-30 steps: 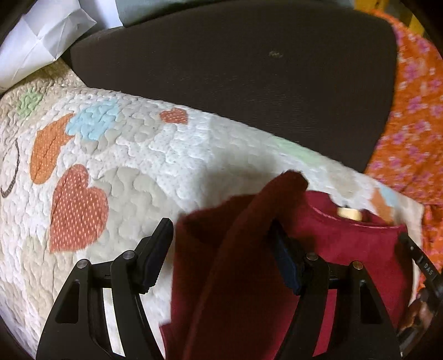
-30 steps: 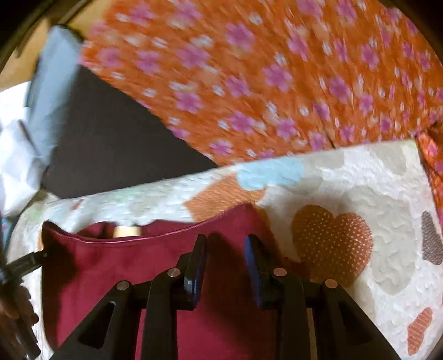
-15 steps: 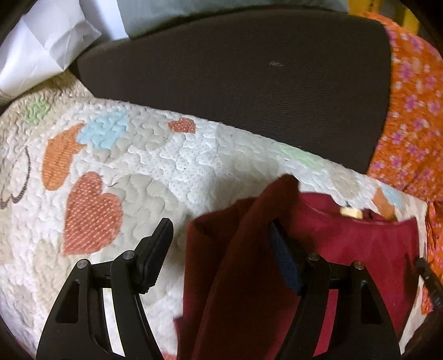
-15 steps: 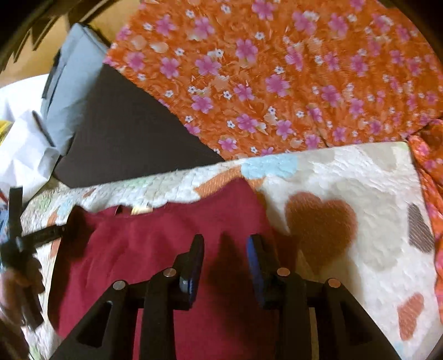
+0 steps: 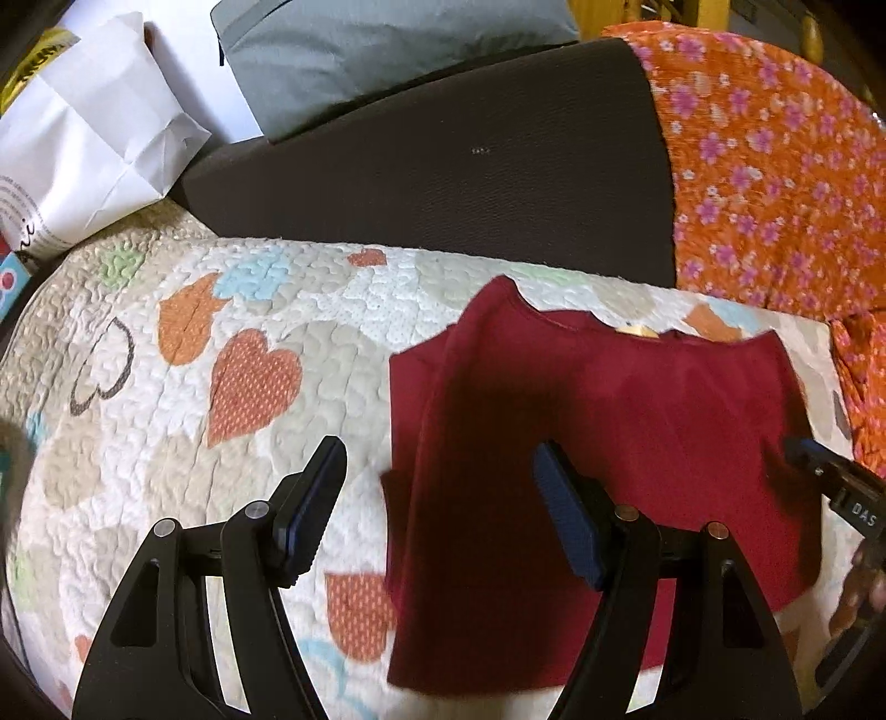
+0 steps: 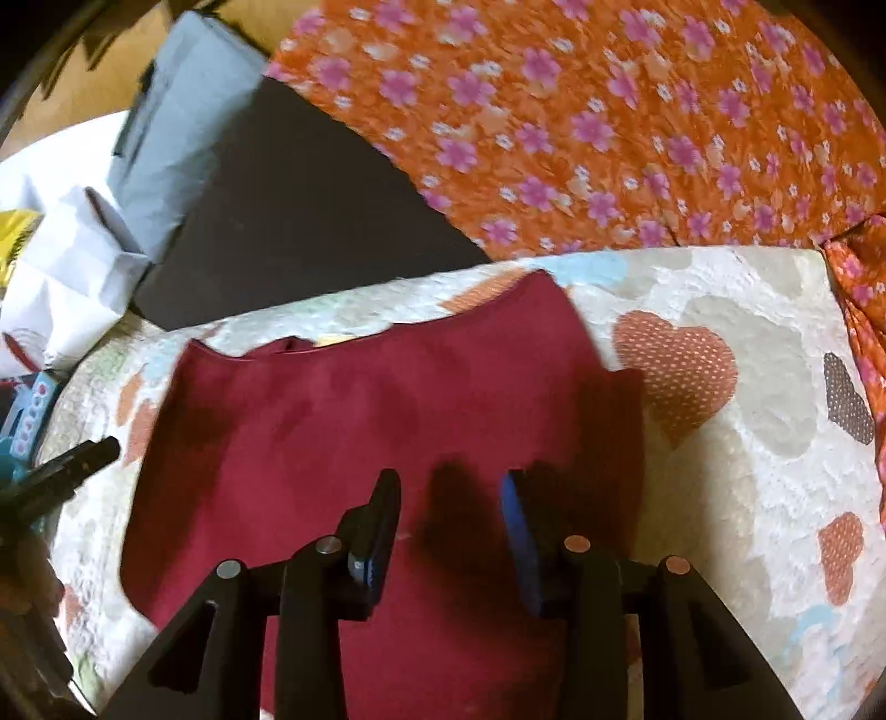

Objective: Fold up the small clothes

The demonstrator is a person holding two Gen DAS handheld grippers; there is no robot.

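Note:
A small dark red top [image 5: 637, 421] lies flat on a quilt with hearts [image 5: 249, 382], its left side folded over onto the body. My left gripper [image 5: 440, 498] hovers open above the top's left edge, with nothing between its fingers. In the right wrist view the same top [image 6: 360, 421] spreads under my right gripper [image 6: 449, 526]. Its jaws are opening, and only the fingers' shadows fall on the cloth between them. The right gripper's tip [image 5: 825, 476] shows at the top's right edge, and the left gripper's tip [image 6: 77, 459] at its left edge.
A dark brown cushion [image 5: 443, 160] lies beyond the quilt. An orange flowered cloth [image 5: 775, 183] lies to its right, and a grey pillow [image 5: 360, 50] and a white paper bag [image 5: 94, 127] at the back left. The quilt [image 6: 747, 399] lies bare to the right of the top.
The red flap that stood up against my left gripper's right finger now lies flat on the top, and that gripper has drawn back and up. My right gripper's jaws have widened and pulled back.

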